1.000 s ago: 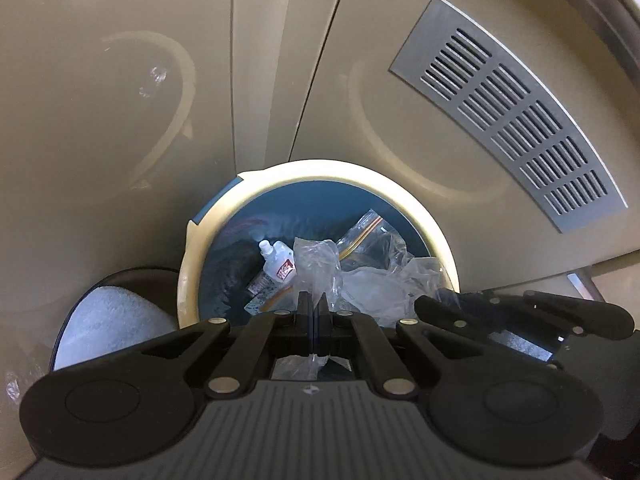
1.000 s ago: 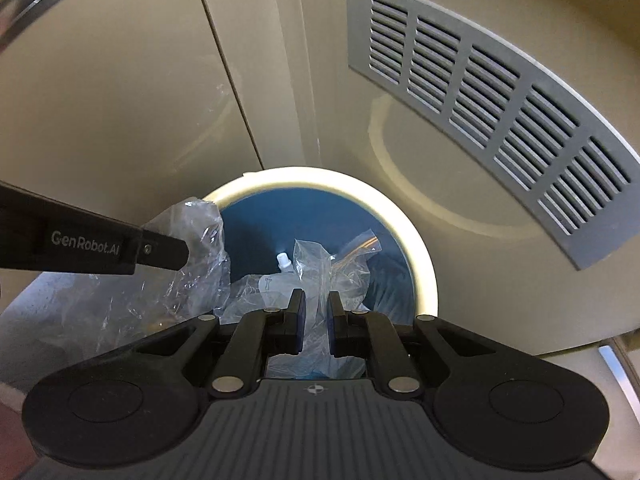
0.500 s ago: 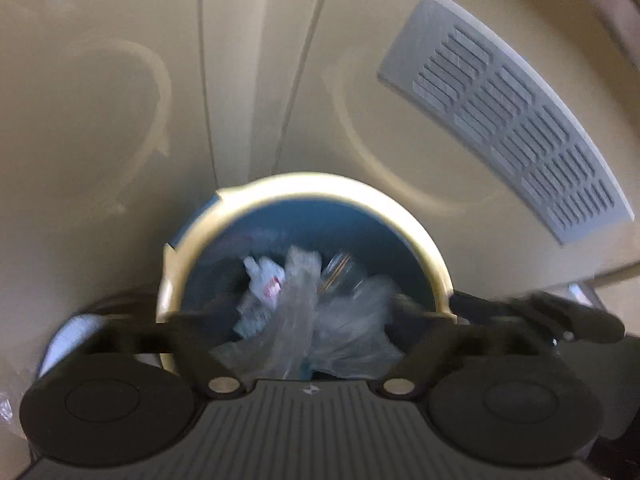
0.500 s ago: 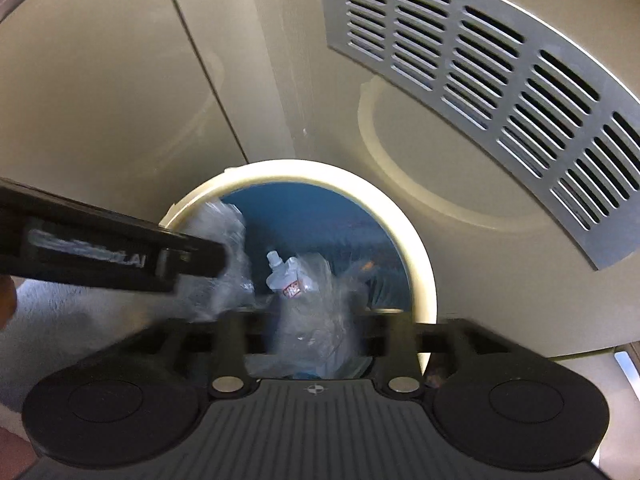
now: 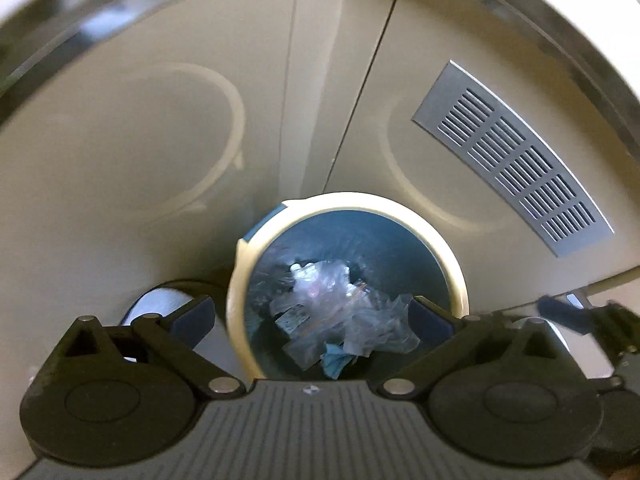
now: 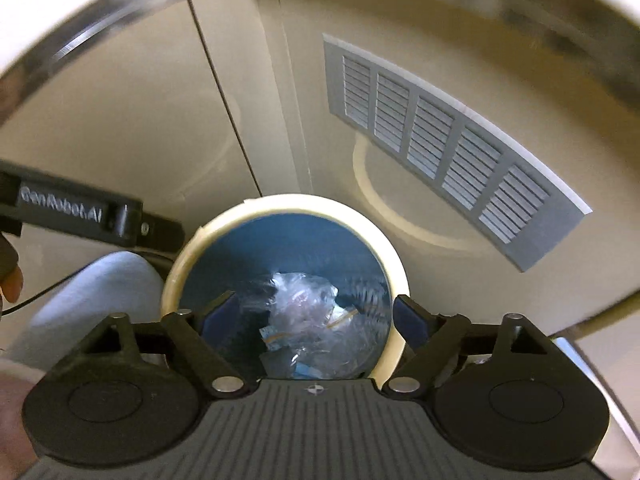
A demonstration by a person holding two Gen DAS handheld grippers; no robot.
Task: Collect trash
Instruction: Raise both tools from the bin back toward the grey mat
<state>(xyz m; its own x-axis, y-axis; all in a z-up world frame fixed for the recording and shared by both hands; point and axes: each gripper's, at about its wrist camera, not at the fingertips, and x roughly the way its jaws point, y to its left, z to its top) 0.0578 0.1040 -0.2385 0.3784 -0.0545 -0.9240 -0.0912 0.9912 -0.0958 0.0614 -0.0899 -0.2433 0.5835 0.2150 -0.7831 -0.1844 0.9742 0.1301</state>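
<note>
I hold both hands above the bin (image 5: 448, 256), and the clear plastic bags (image 5: 344, 312) lie crumpled at its bottom. To finish this drop well, I should lift straight up without snagging the rim or dragging plastic back out. My left gripper (image 5: 312, 316) is spread wide and empty; my right gripper (image 6: 316, 316) is likewise released, its fingers (image 6: 218, 314) touching nothing.

The crumpled clear plastic (image 5: 344, 312) in the bin (image 5: 448, 264) is smeared by blur, so single pieces, perhaps a small bottle among them, cannot be told apart. Each gripper's body hides the bin's near rim. The grey vent (image 6: 452, 148) is soft-edged.
</note>
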